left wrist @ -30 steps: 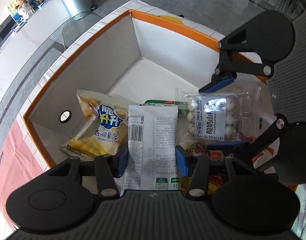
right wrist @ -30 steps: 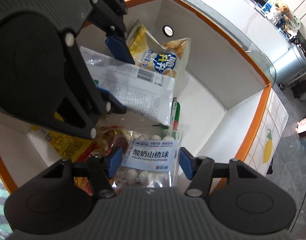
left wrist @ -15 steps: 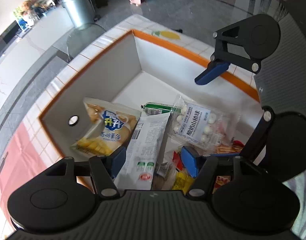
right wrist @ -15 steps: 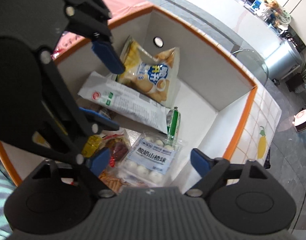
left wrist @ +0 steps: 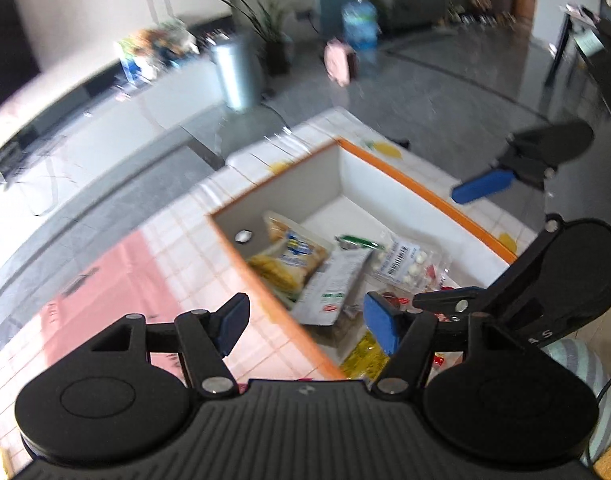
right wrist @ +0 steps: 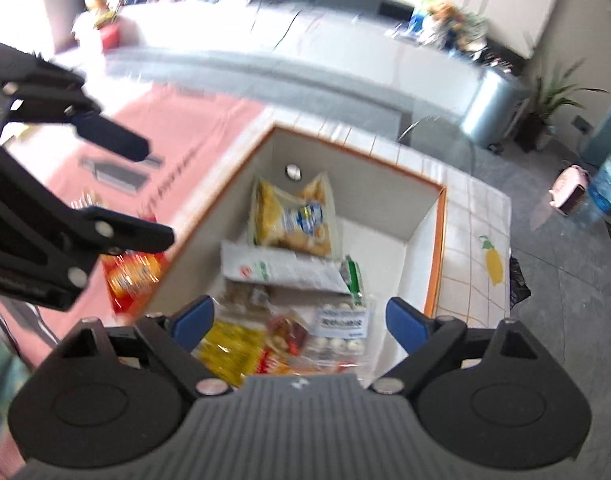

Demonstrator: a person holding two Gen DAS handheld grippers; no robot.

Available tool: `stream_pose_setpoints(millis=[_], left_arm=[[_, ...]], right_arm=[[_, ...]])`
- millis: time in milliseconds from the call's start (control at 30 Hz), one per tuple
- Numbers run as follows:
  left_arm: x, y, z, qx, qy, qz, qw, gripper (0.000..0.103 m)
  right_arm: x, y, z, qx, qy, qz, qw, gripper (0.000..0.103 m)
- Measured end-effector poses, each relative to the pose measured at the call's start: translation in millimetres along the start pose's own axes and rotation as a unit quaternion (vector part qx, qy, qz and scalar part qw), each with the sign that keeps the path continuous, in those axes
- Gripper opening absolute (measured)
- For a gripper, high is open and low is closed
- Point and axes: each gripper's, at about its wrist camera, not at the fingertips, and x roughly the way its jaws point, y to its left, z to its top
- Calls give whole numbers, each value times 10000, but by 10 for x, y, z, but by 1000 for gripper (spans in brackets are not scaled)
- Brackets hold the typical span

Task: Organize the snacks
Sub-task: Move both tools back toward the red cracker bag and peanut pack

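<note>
An orange-rimmed white box (left wrist: 425, 196) holds a yellow chips bag (left wrist: 289, 264), a white packet (left wrist: 333, 284), a green stick (left wrist: 357, 242) and a clear bag of white balls (left wrist: 405, 264). My left gripper (left wrist: 305, 320) hangs above the box's near left rim. Its jaws are opening and nothing is between them. My right gripper (right wrist: 299, 320) is open and empty, high over the ball bag (right wrist: 341, 332) and a yellow packet (right wrist: 229, 348). The chips bag (right wrist: 293, 220) and white packet (right wrist: 281, 268) lie further in. The left gripper (right wrist: 133, 188) shows at the left.
A red-orange snack pack (right wrist: 131, 276) lies outside the box on the pink mat (right wrist: 177, 140). The tiled lemon-print cloth (right wrist: 489, 256) surrounds the box. Beyond the table are a silver bin (left wrist: 235, 76), plants and a pink heater (left wrist: 339, 60).
Both grippers let go, the left of the white packet and the right of the ball bag. Both opened wide and rose away from the box. Both packs now lie in the box.
</note>
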Motion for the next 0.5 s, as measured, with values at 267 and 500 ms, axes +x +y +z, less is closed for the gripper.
stream_pose_setpoints(millis=[267,500], left_arm=[[-707,355,-596,-1042,-592,489,9916,82],[-940,626,-1265,-1641,-710,869,9800,82]], right_arm=[[-524,484,-240,1299,-1208,482,9830,90],[-558,1223,-623,1693,-1880,449,9664,89]])
